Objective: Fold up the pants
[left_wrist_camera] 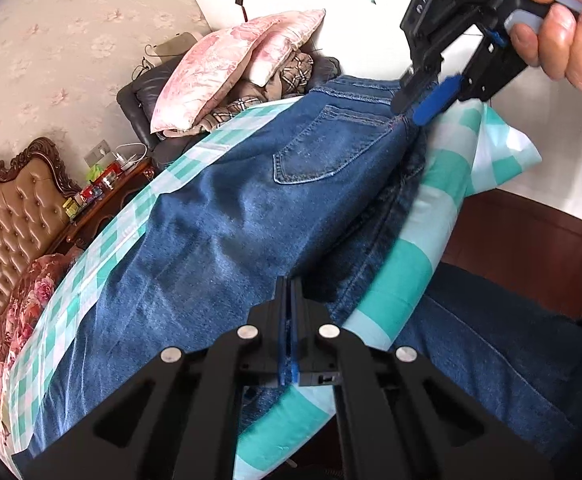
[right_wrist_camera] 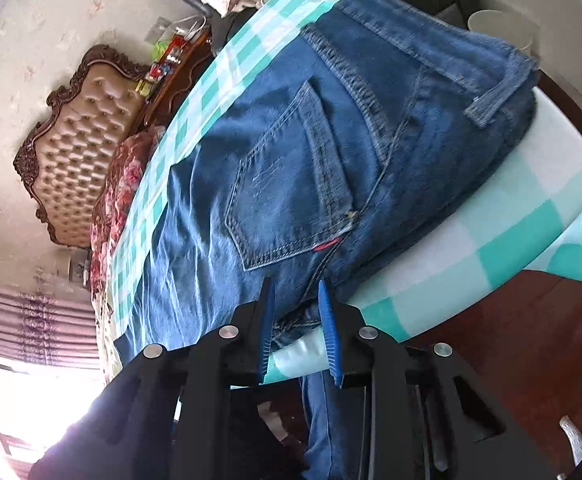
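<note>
i find the checked cloth in teal and white covering the work surface, smooth and flat, its corner drooping over the near edge. on it lie the jeans, heavy blue denim, already doubled lengthwise with one leg over the other, back pocket uppermost, the waistband at the far end and the legs running off toward the headboard side. the cloth is stiff, with thick raised seams and faded wear across the thigh.

the left gripper is clenched, its blue pads pressed together on the folded edge of the jeans at the near side; i judge it has denim between them. the right gripper stands parted, its jaws straddling the seat edge just below the pocket, not yet closed on anything; in the left view it sits at the waistband by the centre seam.

to do this step well, i would close the right on both layers at once, keep the two grips level, and lift evenly so the stacked legs do not shear apart. the thick seam may slip from a shallow bite.
</note>
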### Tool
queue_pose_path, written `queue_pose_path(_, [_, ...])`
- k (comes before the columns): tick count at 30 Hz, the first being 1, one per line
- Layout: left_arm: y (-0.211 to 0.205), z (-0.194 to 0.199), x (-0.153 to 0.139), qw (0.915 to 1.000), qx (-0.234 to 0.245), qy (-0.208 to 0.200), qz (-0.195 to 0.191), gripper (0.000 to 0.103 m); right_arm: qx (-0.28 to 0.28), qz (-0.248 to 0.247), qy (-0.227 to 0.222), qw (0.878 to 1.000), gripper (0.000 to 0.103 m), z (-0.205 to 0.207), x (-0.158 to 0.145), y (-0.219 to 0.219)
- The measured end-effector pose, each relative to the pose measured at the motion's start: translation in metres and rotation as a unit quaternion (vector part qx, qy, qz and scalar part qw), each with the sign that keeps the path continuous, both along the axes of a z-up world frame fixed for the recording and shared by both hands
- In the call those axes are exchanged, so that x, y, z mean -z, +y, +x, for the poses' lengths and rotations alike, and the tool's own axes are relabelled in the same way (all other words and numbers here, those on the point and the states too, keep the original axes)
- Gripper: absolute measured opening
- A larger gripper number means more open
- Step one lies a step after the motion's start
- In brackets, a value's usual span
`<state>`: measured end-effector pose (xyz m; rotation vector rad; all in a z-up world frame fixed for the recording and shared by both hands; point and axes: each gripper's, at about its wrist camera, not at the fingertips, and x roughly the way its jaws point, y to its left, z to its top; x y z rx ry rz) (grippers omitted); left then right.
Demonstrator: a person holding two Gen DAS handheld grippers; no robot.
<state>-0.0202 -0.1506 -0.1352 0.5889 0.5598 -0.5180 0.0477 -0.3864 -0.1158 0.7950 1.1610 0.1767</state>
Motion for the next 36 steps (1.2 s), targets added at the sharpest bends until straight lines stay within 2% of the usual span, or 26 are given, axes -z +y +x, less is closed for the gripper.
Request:
queue_pose_path(4, [0.001,0.001,-0.005,1.0000,-0.002,-0.001,-0.006,0.001,-0.008,0.010,0.022,1.000,0.027,0.001,0.011,0.007])
queue_pose_path(11, [0.001,-0.002,-0.007,1.0000,0.002,-0.002,-0.008,0.001,0.005,0.018,0.015,1.000,0.026,0.009,0.020,0.008])
queue_pose_path(13, [0.000,-0.002,-0.005,1.0000,0.005,-0.002,-0.003,0.001,0.005,-0.006,0.001,1.000,0.008,0.010,0.015,0.010])
queue_pose_path(14, [0.000,-0.003,-0.004,1.0000,0.007,-0.001,-0.001,0.001,0.000,-0.019,-0.009,1.000,0.006,0.008,0.009,0.013])
queue_pose_path(18, [0.002,-0.010,-0.008,0.9999,0.009,-0.002,-0.007,0.001,-0.015,-0.051,-0.033,0.998,0.005,-0.002,-0.012,0.019])
queue_pose_path(23, [-0.002,-0.012,0.011,0.9997,0.014,0.020,0.003,0.001,-0.013,-0.065,0.000,0.998,0.005,-0.003,0.013,0.018])
queue_pose_path(27, [0.005,-0.009,0.012,0.9989,0.013,0.043,-0.016,0.004,-0.030,-0.096,-0.002,0.995,0.005,-0.002,0.015,0.022])
queue_pose_path(28, [0.009,-0.008,0.010,0.9982,0.011,0.053,-0.027,0.007,-0.032,-0.102,-0.003,0.994,0.005,-0.002,0.015,0.024])
queue_pose_path(30, [0.024,-0.006,0.004,0.9944,0.000,0.083,-0.065,0.008,-0.036,-0.115,-0.004,0.993,0.005,-0.001,0.014,0.026])
queue_pose_path(32, [0.050,-0.003,-0.008,0.9866,-0.030,0.103,-0.123,0.008,-0.041,-0.129,-0.007,0.991,0.005,-0.001,0.012,0.029])
queue_pose_path(34, [0.093,0.007,-0.017,0.9705,-0.094,0.120,-0.187,0.008,-0.047,-0.142,-0.008,0.989,0.005,-0.002,0.011,0.032])
queue_pose_path(36, [0.131,0.015,-0.013,0.9556,-0.155,0.133,-0.212,0.008,-0.062,-0.165,-0.007,0.984,0.006,-0.004,0.007,0.036])
